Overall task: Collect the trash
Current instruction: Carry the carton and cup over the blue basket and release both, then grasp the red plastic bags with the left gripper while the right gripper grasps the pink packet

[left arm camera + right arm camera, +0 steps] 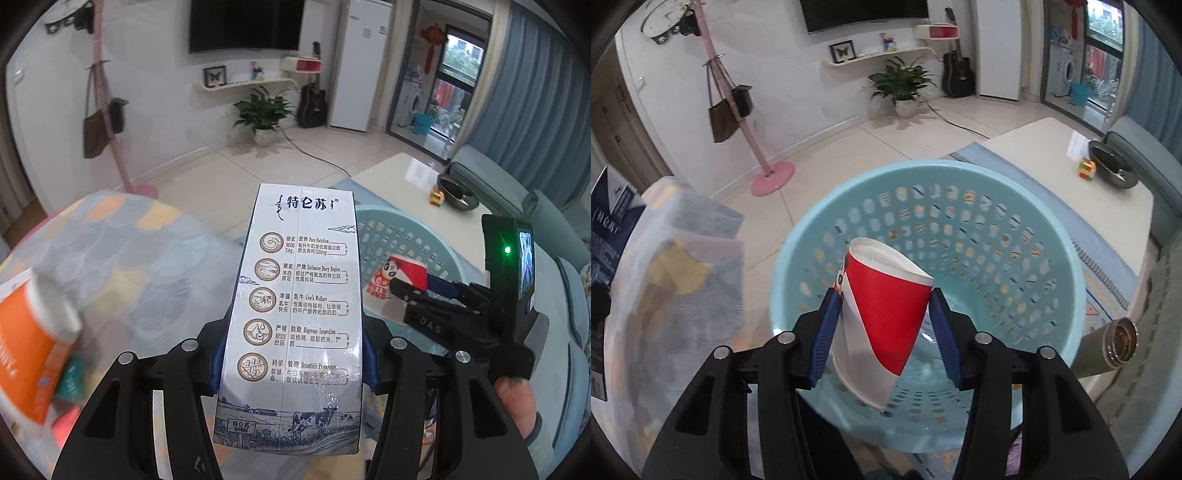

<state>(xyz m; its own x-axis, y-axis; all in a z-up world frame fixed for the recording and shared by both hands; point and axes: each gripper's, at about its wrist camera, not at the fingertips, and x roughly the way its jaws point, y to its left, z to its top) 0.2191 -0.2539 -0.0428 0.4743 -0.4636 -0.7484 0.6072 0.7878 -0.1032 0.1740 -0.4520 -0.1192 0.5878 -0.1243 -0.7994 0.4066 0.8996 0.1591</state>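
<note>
A tall white milk carton [299, 295] with blue print stands between the blue pads of my left gripper [295, 362], which is shut on its sides. A squashed red and white paper cup [886, 314] sits tilted between the pads of my right gripper [884, 299], held over the inside of a light blue perforated basket [960, 170]. In the left wrist view the right gripper [410, 291] holds the cup [402, 269] above the basket [399, 236], just right of the carton. The carton [609, 221] shows at the far left edge of the right wrist view.
A blurred orange and white container [33, 343] lies at the left on a patterned blanket [129, 251]. Beyond the basket a white table [1034, 155] carries a coloured cube [1086, 168] and a dark bowl [1112, 162]. A metal flask [1108, 347] lies right of the basket.
</note>
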